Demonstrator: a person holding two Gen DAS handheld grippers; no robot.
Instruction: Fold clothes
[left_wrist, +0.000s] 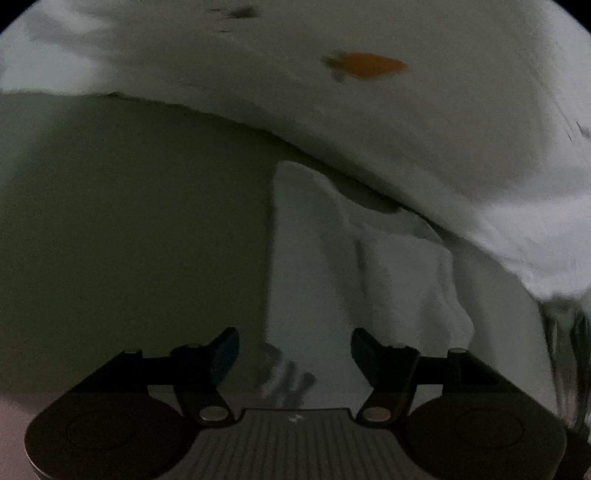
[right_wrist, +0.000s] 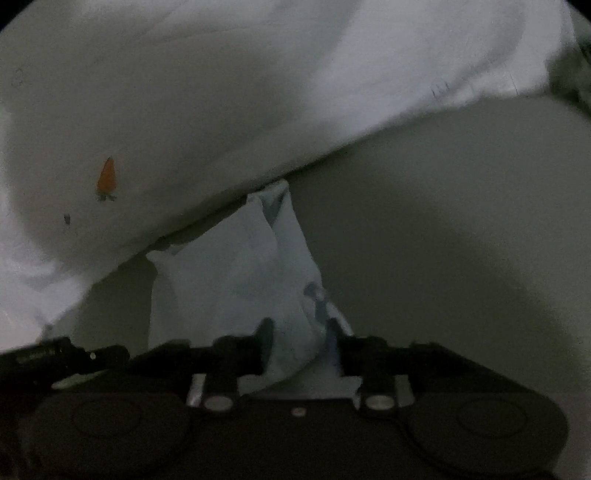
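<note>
Nearest my left camera, the left gripper (left_wrist: 294, 350) stands with its fingers spread wide, nothing between them. The pale blue strip of cloth (left_wrist: 314, 258) lies just ahead of the gap and runs up to the hem of the white garment (left_wrist: 369, 129). On my right camera, the right gripper (right_wrist: 301, 347) pinches the near end of the same pale blue strip of cloth (right_wrist: 229, 288), bunched between the fingers.

The white garment (right_wrist: 221, 92) fills the upper part of both views and overhangs the far end of the strip, hiding where the strip joins it. A small orange carrot print (left_wrist: 369, 65) sits on the garment, well above the hem; on the right view the carrot print (right_wrist: 106, 179) lies left of the strip. Below the hem on either side is a dull grey-green surface (left_wrist: 129, 221). Faint dark marks on the garment are too blurred to read.
</note>
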